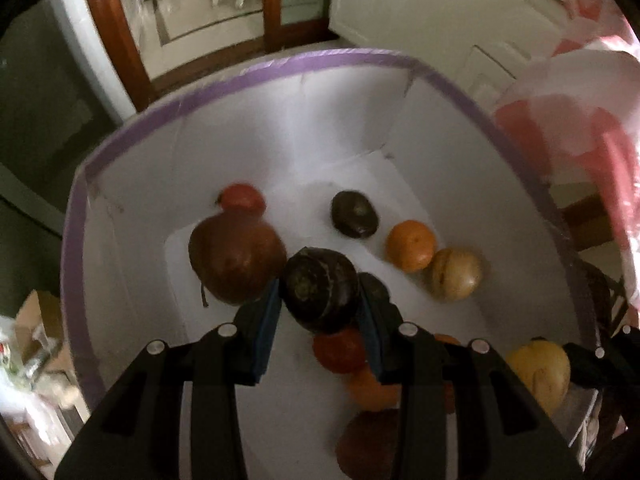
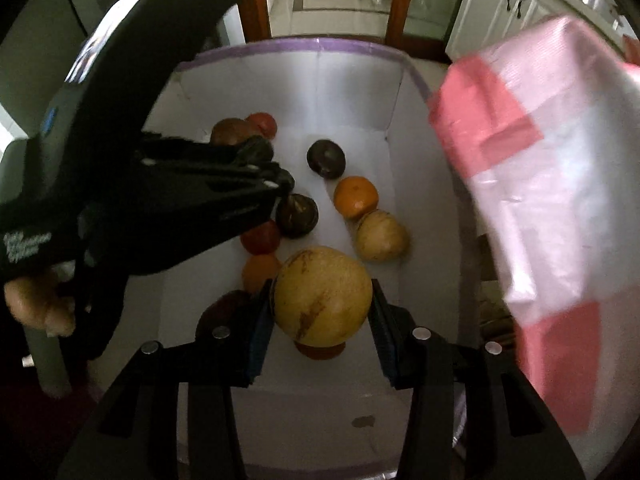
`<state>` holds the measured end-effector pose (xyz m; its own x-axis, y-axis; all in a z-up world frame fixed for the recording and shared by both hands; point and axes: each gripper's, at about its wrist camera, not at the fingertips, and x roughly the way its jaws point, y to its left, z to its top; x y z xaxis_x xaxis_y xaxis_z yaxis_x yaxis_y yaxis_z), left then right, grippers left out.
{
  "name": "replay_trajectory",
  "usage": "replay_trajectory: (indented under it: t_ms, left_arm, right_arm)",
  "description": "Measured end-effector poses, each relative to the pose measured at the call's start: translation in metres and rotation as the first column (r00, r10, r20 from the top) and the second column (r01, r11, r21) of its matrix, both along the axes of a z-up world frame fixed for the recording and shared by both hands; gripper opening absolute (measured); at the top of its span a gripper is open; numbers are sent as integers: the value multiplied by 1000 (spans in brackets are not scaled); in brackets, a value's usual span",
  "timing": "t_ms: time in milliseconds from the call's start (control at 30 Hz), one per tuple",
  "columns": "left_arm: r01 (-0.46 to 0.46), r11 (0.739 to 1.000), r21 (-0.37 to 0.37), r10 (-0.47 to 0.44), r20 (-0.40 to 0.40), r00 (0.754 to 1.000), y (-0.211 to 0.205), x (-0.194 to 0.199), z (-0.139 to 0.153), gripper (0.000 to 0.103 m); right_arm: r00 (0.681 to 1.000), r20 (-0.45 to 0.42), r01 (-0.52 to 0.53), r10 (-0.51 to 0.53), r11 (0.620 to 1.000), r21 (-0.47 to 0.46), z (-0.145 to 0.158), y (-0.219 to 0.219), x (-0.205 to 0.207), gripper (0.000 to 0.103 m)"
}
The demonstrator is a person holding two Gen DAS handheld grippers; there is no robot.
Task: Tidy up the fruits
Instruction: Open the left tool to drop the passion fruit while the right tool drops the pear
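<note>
Two grippers are working over the white box: the left gripper is clamping one dark round fruit between its pads, and the right gripper is pinching one yellow melon-like fruit. Lying on the box floor beyond them are two more dark fruits, two oranges, two red tomatoes and one pale yellow fruit.

Dim kitchen: white cabinets, wood-framed glass door, pale floor.

Dim, motion-blurred fisheye views, backlit from the bright doorway
</note>
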<state>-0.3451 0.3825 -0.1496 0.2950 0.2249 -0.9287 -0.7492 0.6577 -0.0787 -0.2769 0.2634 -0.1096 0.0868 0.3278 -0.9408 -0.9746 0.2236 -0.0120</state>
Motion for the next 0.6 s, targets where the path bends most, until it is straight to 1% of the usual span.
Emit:
replay_trajectory:
  t_ms: [67, 133, 167, 233, 267, 300, 333, 367, 400, 433, 533, 600]
  left_arm:
    - [-21, 1000, -14, 21, -11, 1000, 4, -4, -5, 39]
    - [-36, 999, -18, 36, -16, 999, 7, -6, -7, 45]
    - [-41, 999, -19, 41, -15, 999, 9, -7, -6, 46]
    - [-45, 999, -3, 45, -19, 999, 8, -8, -3, 47]
    - [-44, 999, 10, 44, -21, 999, 8, -8, 0, 51]
    - [-44, 999, 23, 45, -21, 999, 8, -8, 2, 59]
    - [-44, 999, 32, 45, -19, 999, 7, -9, 5, 64]
    - [-42, 998, 49, 43, -14, 999, 4, -10, 7, 66]
    - [-39, 996, 74, 40, -10, 999, 4, -10, 11, 73]
    - [-38, 994, 102, 39, -7, 999, 4, -9, 16, 80]
    - [-55, 981, 185, 53, 19, 998, 4, -12, 36, 83]
    - [-71, 963, 262, 75, -3, 997, 2, -13, 51, 99]
  right_arm:
    - [1000, 8, 4, -4, 1000, -5, -2, 0, 5, 45]
    - [1000, 13, 8, -8, 1000, -9, -3, -1, 5, 45]
    - [1000, 19, 11, -11, 1000, -5, -1, -3, 5, 46]
    - [1000, 21, 12, -13, 1000, 1, 1, -3, 5, 46]
    - [1000, 22, 13, -13, 1000, 6, 1, -3, 5, 46]
    - [999, 29, 13, -13, 1000, 15, 4, -5, 5, 51]
    - [999, 37, 15, -16, 999, 28, 7, -6, 5, 58]
    - [999, 43, 17, -19, 999, 47, 12, -9, 4, 69]
    - [999, 41, 17, -20, 998, 66, 17, -12, 4, 72]
    - [999, 37, 15, -18, 997, 74, 22, -14, 4, 72]
    - [1000, 22, 11, -14, 995, 102, 40, -23, 3, 79]
    - [1000, -7, 13, -12, 993, 113, 52, -29, 3, 85]
